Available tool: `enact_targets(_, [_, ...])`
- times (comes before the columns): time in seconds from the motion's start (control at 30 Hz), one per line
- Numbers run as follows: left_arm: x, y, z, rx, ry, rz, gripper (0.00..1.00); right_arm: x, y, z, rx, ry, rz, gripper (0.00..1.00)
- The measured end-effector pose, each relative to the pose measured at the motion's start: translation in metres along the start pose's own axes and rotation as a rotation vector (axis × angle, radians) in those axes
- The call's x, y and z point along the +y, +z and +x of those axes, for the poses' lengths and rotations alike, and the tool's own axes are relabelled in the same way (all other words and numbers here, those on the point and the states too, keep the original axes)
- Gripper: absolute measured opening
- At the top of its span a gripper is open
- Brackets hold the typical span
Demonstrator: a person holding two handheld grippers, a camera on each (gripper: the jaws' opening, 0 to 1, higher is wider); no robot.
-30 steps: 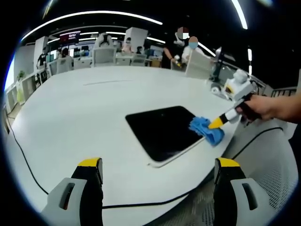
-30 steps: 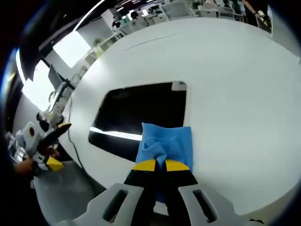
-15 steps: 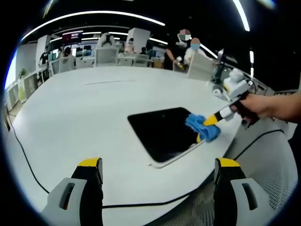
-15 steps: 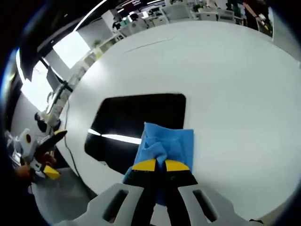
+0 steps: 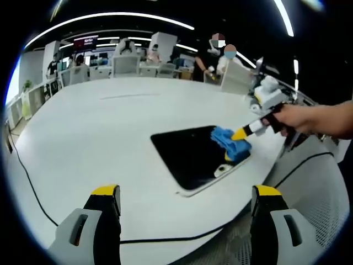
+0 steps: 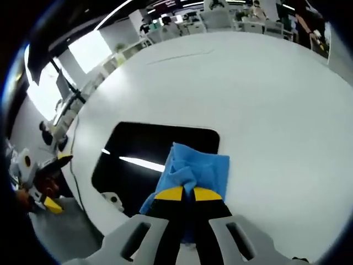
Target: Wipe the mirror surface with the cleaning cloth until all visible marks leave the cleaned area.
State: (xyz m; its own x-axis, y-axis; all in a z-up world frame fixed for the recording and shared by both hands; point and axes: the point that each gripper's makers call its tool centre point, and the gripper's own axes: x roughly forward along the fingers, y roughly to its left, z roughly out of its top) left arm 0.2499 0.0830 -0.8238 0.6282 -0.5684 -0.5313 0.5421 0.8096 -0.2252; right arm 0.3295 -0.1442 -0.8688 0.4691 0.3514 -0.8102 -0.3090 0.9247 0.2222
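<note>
In the left gripper view, our left tongs stand wide apart and hold nothing, poised above the near edge of the white surface; a black cable runs along that edge at the left; the mirror lies flat on the surface, dark and rectangular; the blue cleaning cloth rests on its right end, clamped by our right tongs, with a hand behind them. In the right gripper view, the mirror lies left of centre with a bright streak reflected on it; the cleaning cloth overlaps its right edge; our right tongs are drawn narrow and grip the cloth's bunched fold.
</note>
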Motion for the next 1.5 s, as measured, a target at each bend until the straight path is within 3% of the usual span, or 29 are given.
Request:
enact_targets(0.23, [0.000,0.000,0.000,0.001,0.005,-0.004,0.99,-0.005,0.012,0.007,-0.004,0.006,0.016,0.00])
enact_targets(0.43, [0.001,-0.001,0.000,0.002,0.007,-0.006,0.99,-0.008,0.024,0.014,-0.031,-0.014,-0.063,0.00])
enact_targets(0.93, [0.001,-0.003,0.001,0.011,0.004,-0.003,0.99,-0.015,0.047,0.027,-0.009,0.012,-0.104,0.00])
enact_targets(1.5, [0.002,-0.003,0.001,0.013,0.011,-0.021,0.99,-0.023,0.062,0.036,-0.011,0.017,-0.048,0.00])
